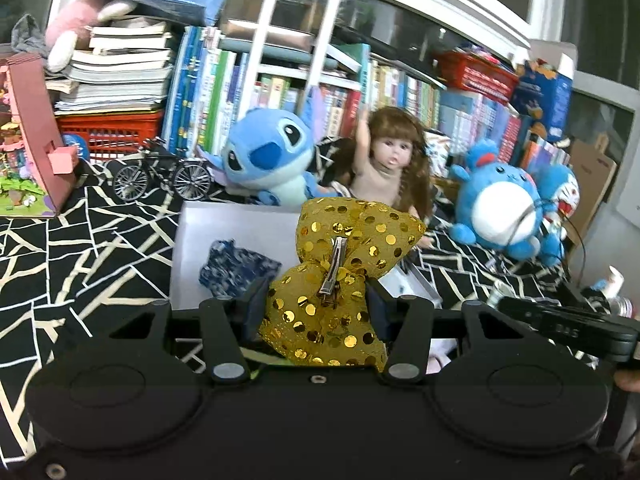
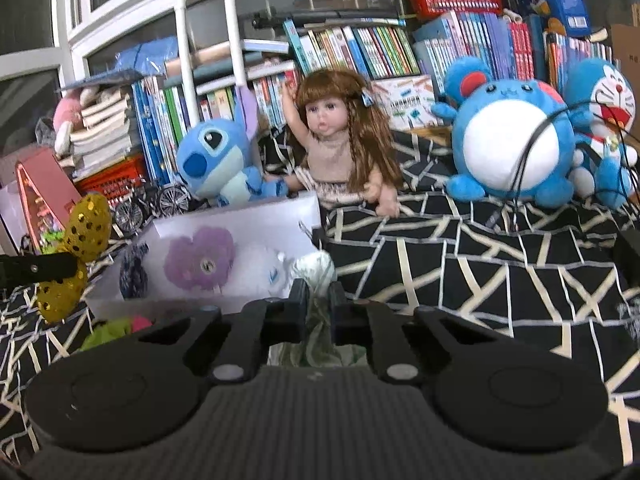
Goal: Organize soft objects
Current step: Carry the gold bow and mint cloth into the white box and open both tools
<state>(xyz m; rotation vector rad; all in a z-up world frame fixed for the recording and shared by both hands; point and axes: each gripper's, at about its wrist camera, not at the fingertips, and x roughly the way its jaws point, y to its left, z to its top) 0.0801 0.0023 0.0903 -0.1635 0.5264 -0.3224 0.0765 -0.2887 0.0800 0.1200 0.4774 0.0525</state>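
Observation:
My left gripper is shut on a gold sequin bow with a metal clip, held above the near edge of a white box. The bow also shows at the left of the right wrist view. A blue patterned fabric piece lies in the box. My right gripper is shut on a pale green and white cloth item, at the box's right corner. In the box lie a purple fluffy piece and a white fluffy piece.
A Stitch plush, a doll, a round blue plush and a Doraemon plush sit on the black patterned cloth before shelves of books. A model bicycle and a pink model house stand left.

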